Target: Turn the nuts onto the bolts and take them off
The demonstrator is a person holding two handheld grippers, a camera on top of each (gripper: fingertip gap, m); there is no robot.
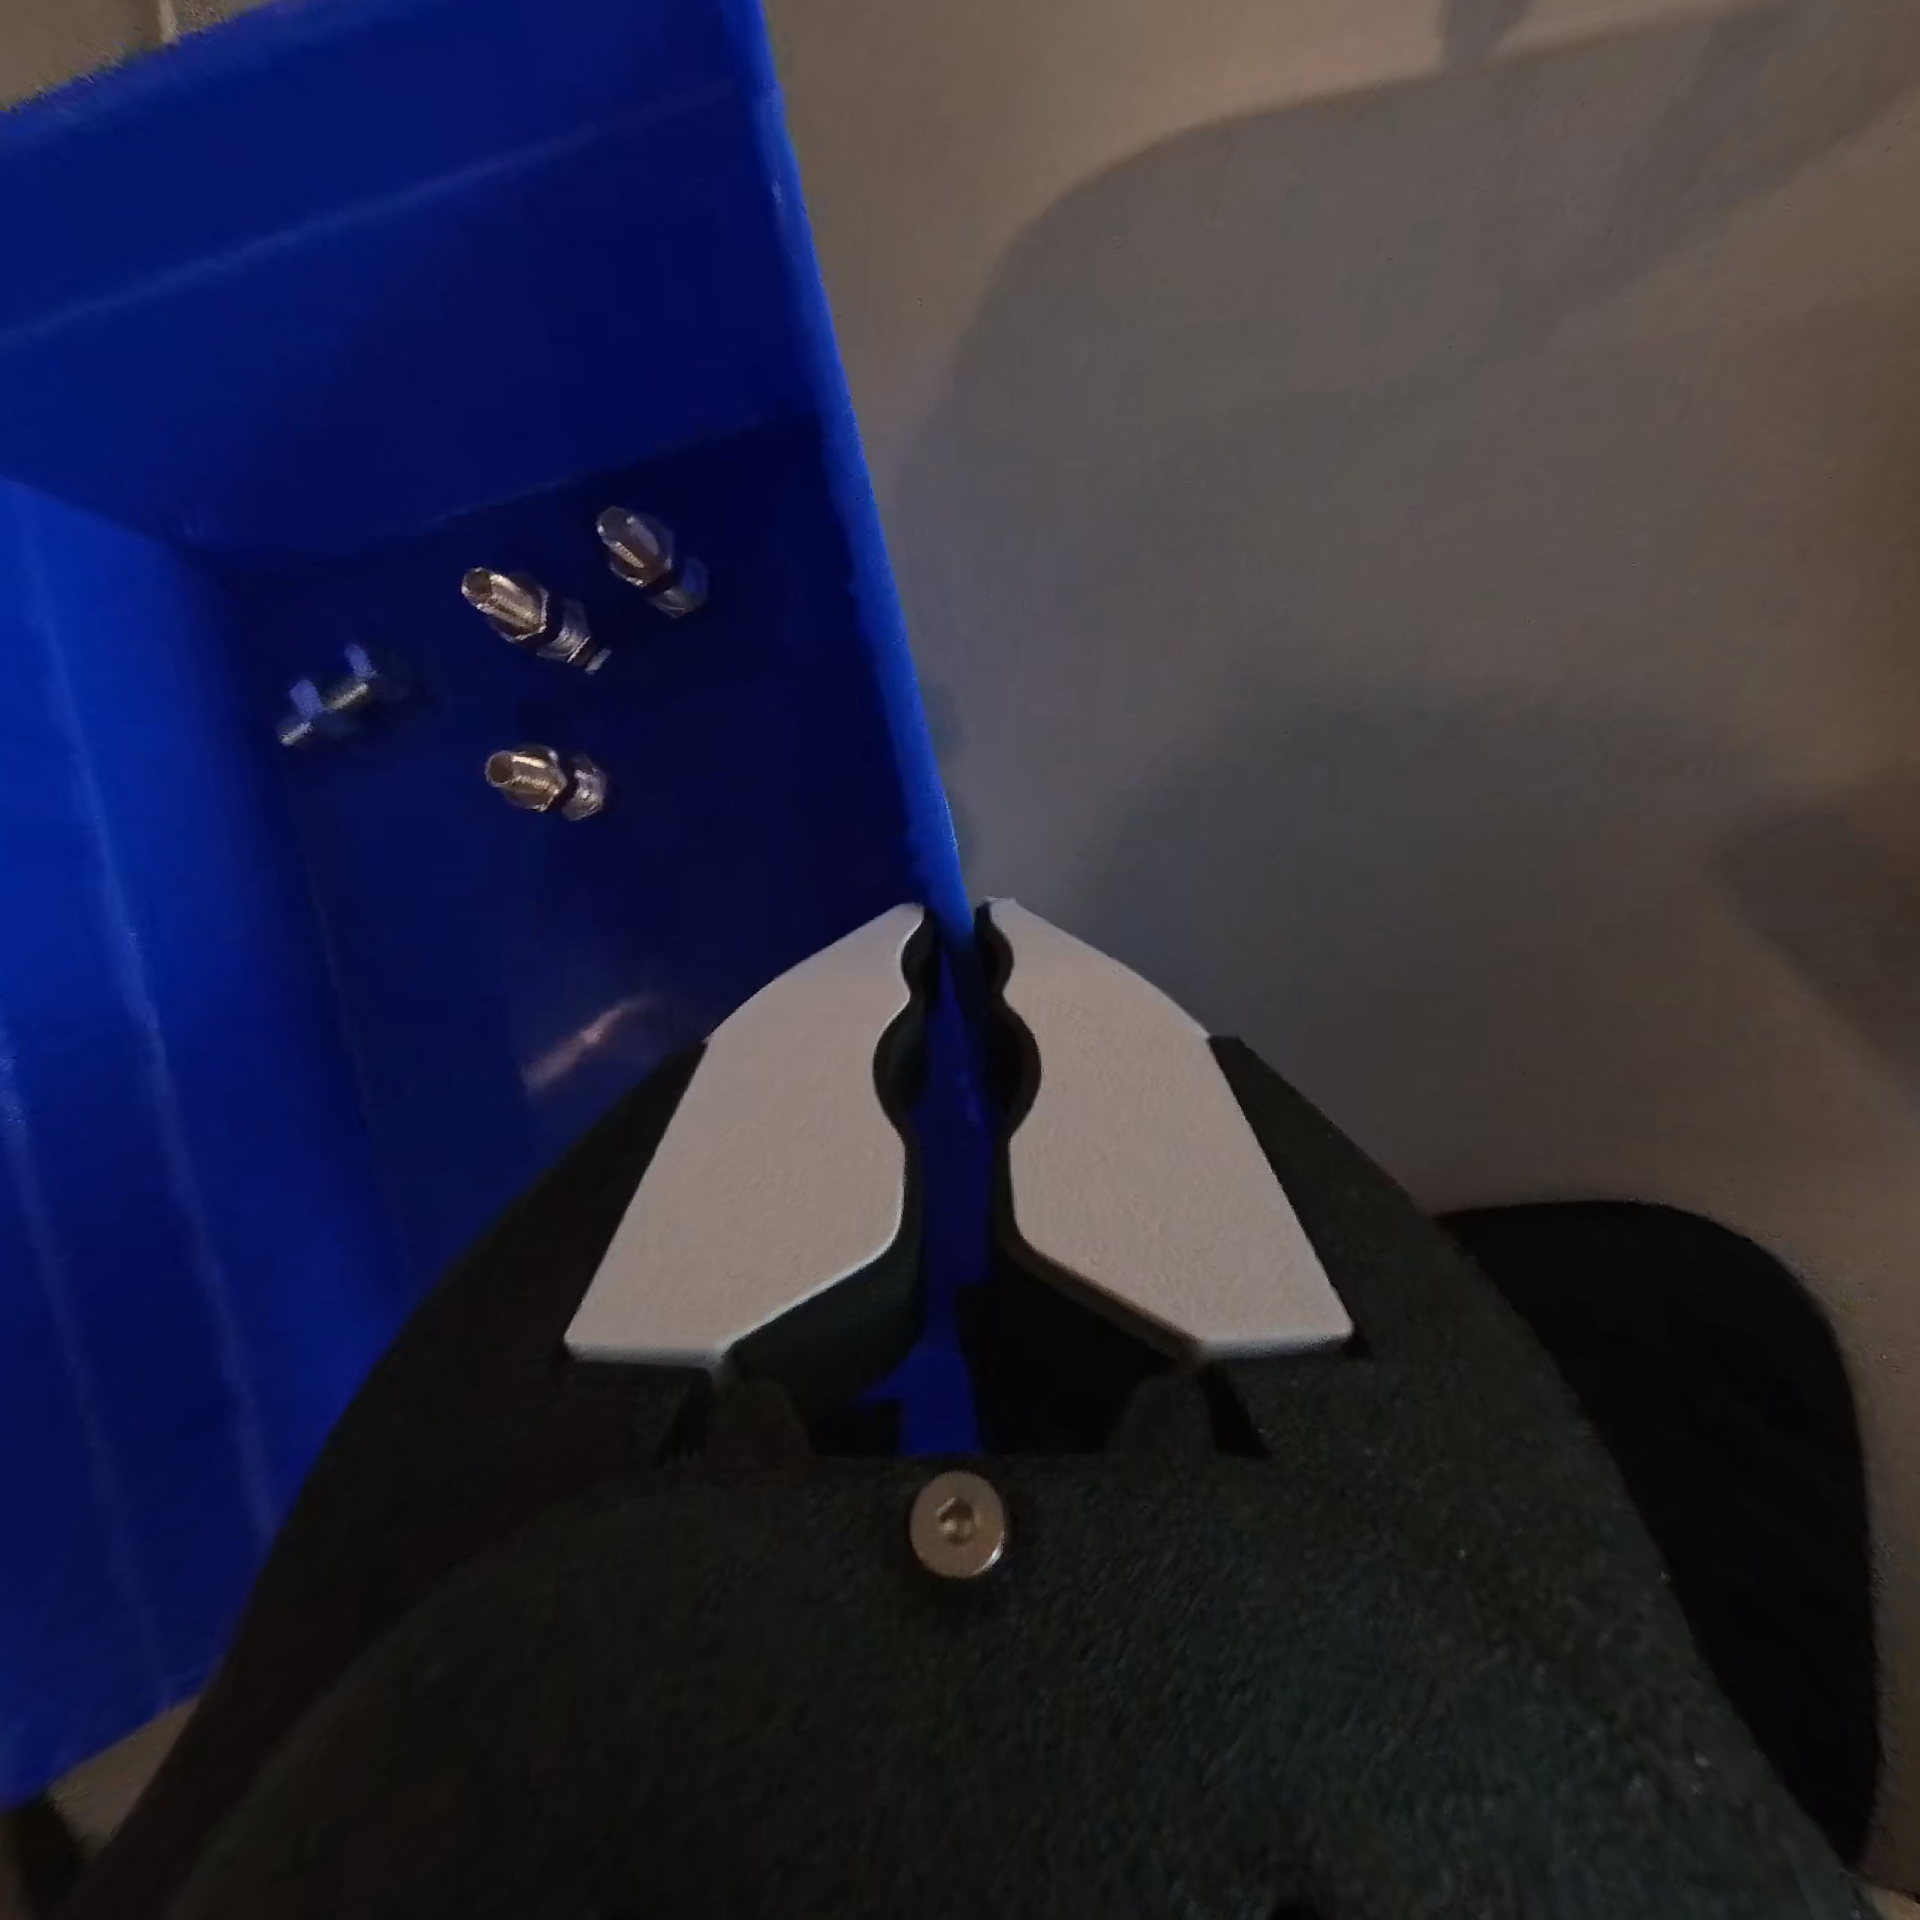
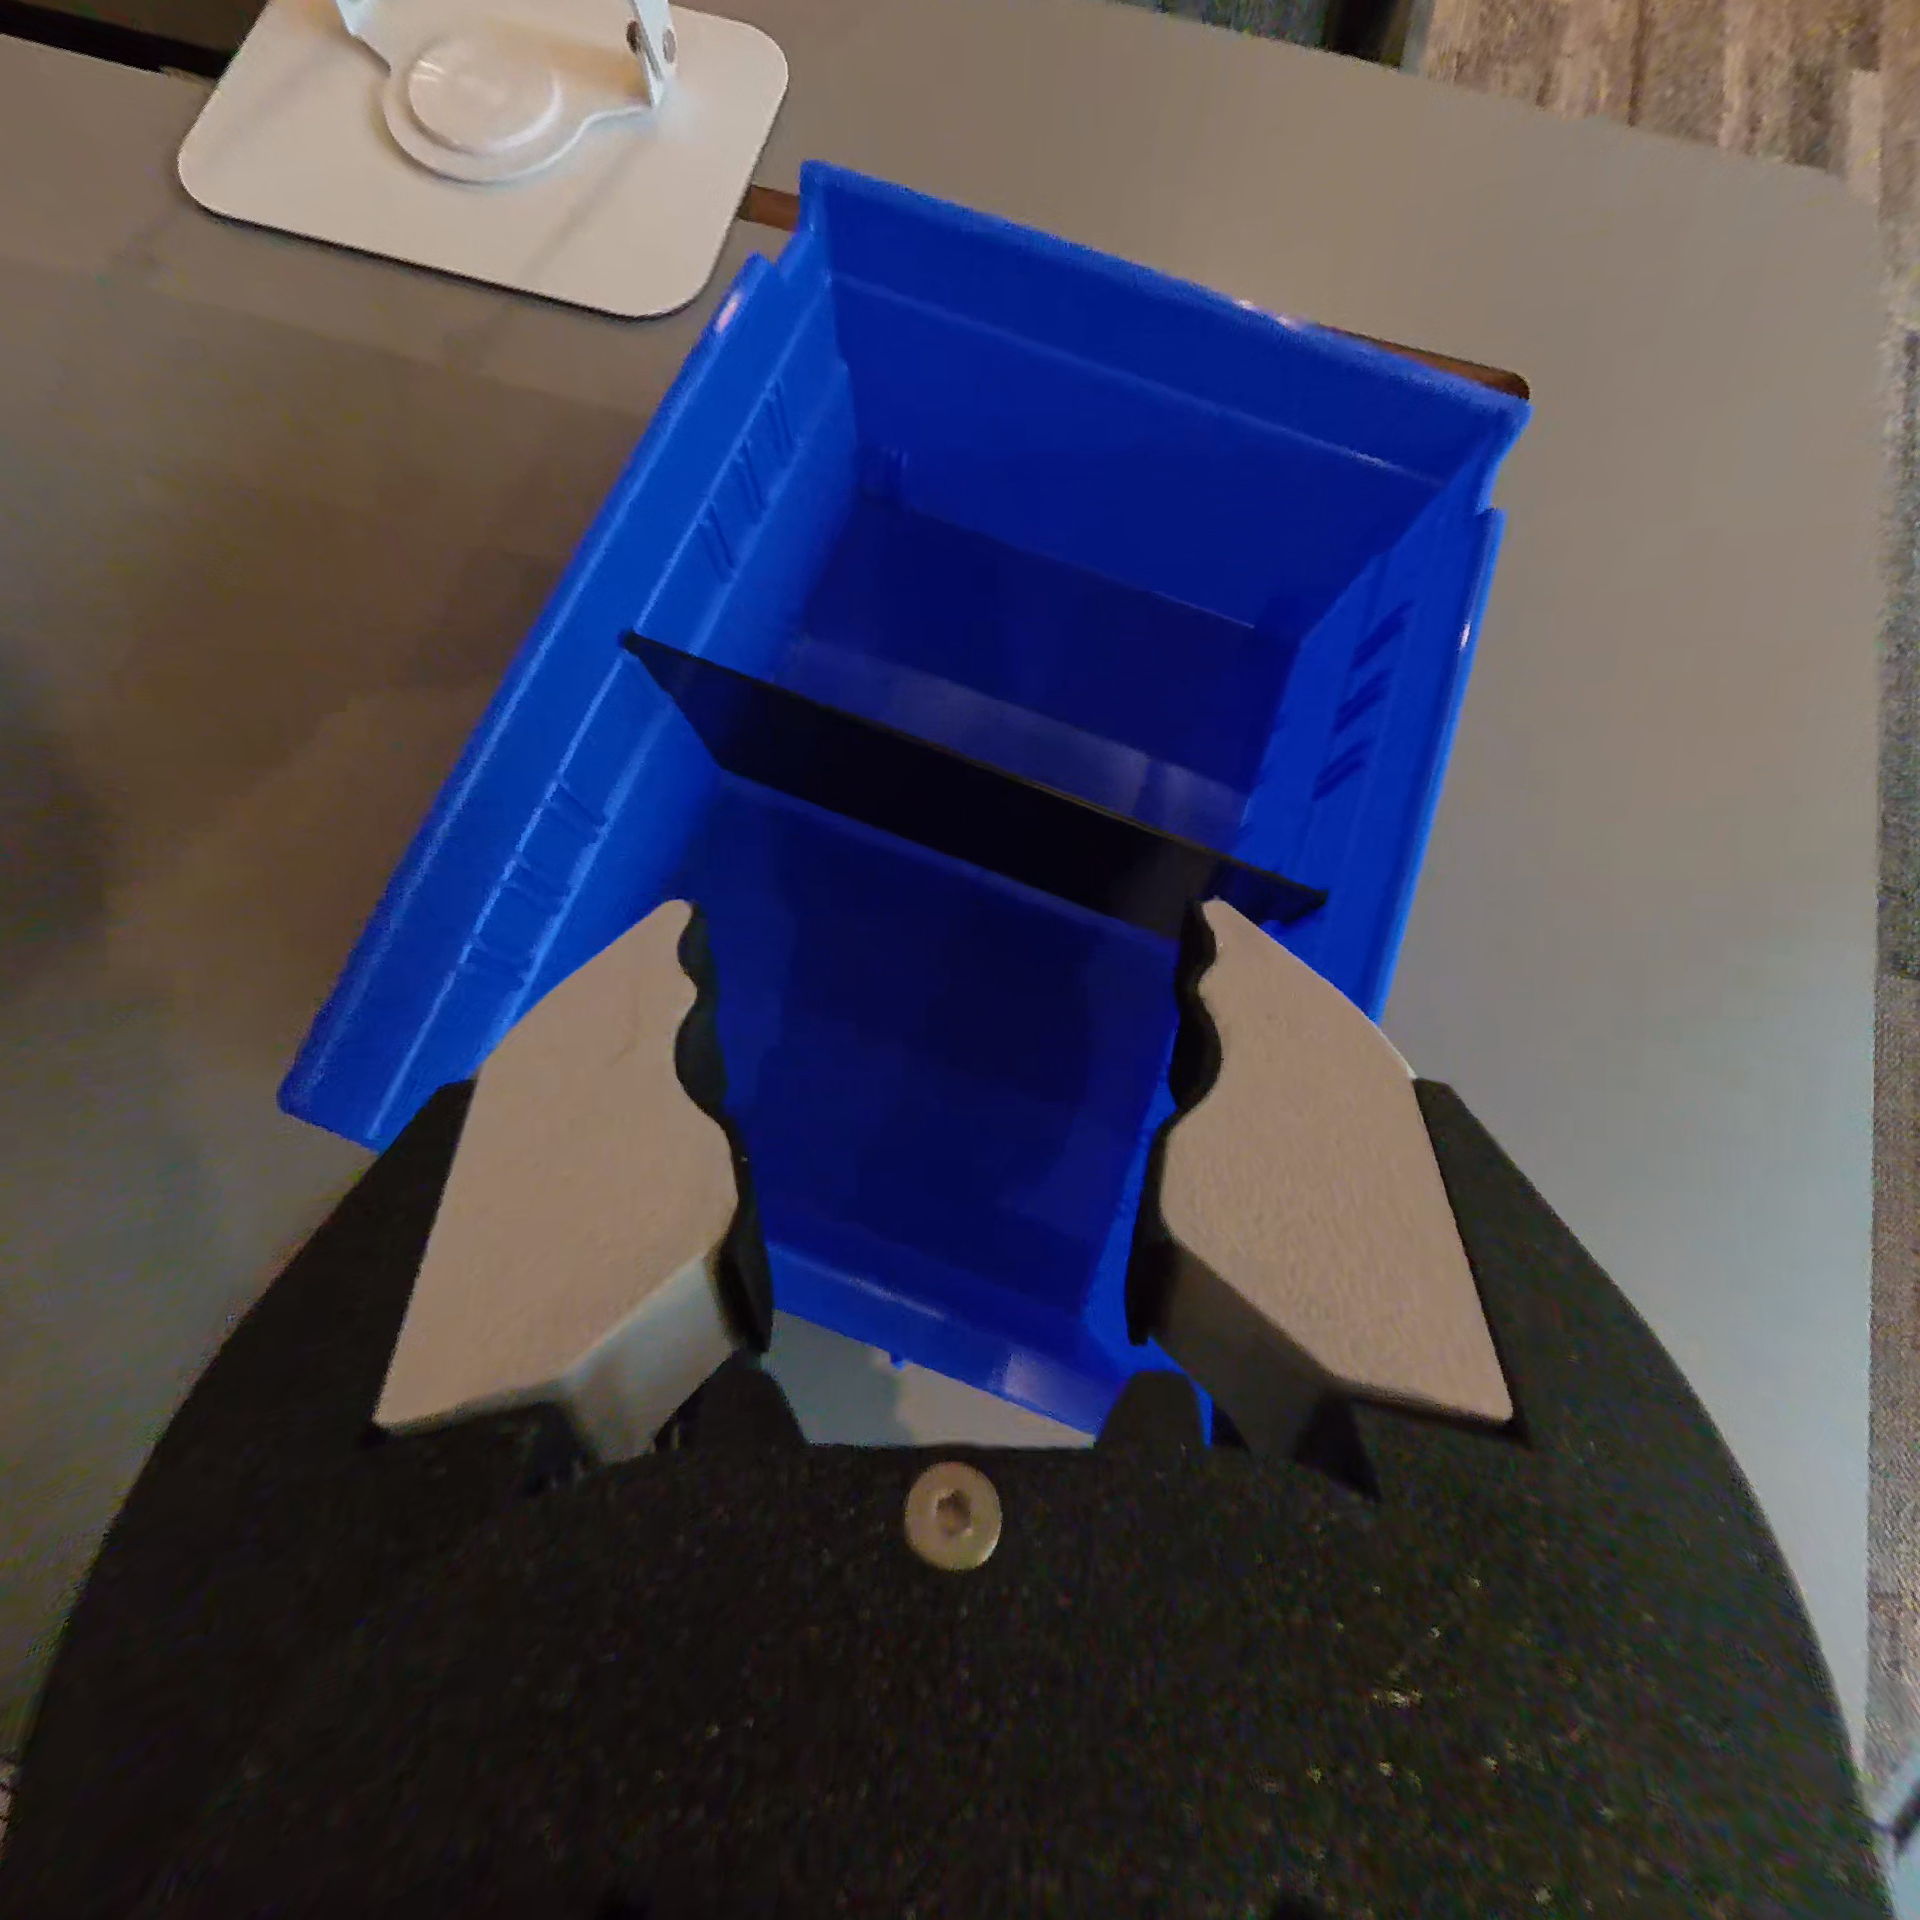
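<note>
In the left wrist view, my left gripper is shut on the right side wall of a blue plastic bin. The thin wall runs up between the jaws. Inside this bin lie several small silver bolts with nuts on them: one in the middle, one behind it, one nearer, and one to the left. In the right wrist view, my right gripper is open and empty. It hovers over the near compartment of a blue bin, which a black divider splits in two. Both compartments look empty.
The bin stands on a grey table. A white flat stand base sits at the back left. The table's edge and carpet floor run along the right. A black rounded object sits low right in the left wrist view. One gripper's finger ends stand about 55 cm off the other's.
</note>
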